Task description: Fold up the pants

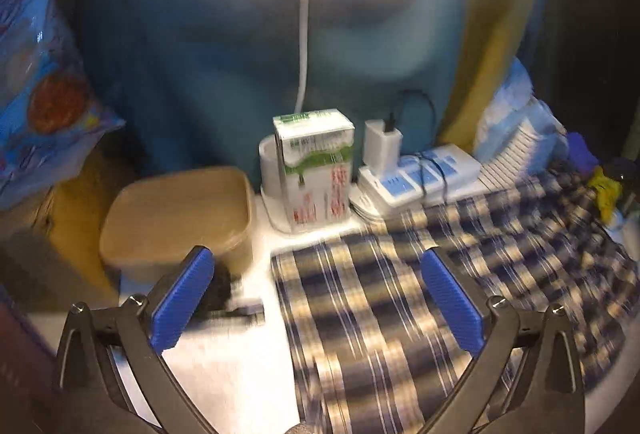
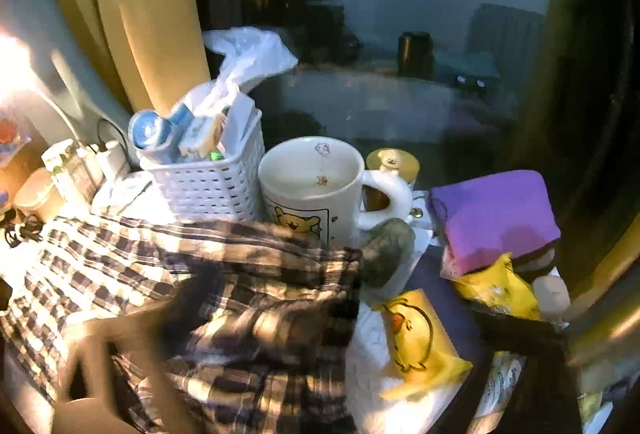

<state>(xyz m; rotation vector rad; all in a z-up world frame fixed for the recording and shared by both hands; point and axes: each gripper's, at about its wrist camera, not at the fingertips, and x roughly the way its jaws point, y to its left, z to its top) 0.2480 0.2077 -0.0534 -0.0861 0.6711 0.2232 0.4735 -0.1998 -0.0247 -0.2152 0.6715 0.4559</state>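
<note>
Left hand-held gripper [image 1: 316, 298] wide open above pants [image 1: 400, 314].

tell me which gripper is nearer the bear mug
Right. The bear mug stands just beyond the pants ahead of the blurred right gripper; the left gripper faces a green carton, no mug in view.

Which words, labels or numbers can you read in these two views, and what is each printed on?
None can be read.
Carton: red and green print, too blurred.
Power strip: blue markings, too blurred.
Mug: bear picture only, no words visible.
Yellow packet: duck picture only.
</note>
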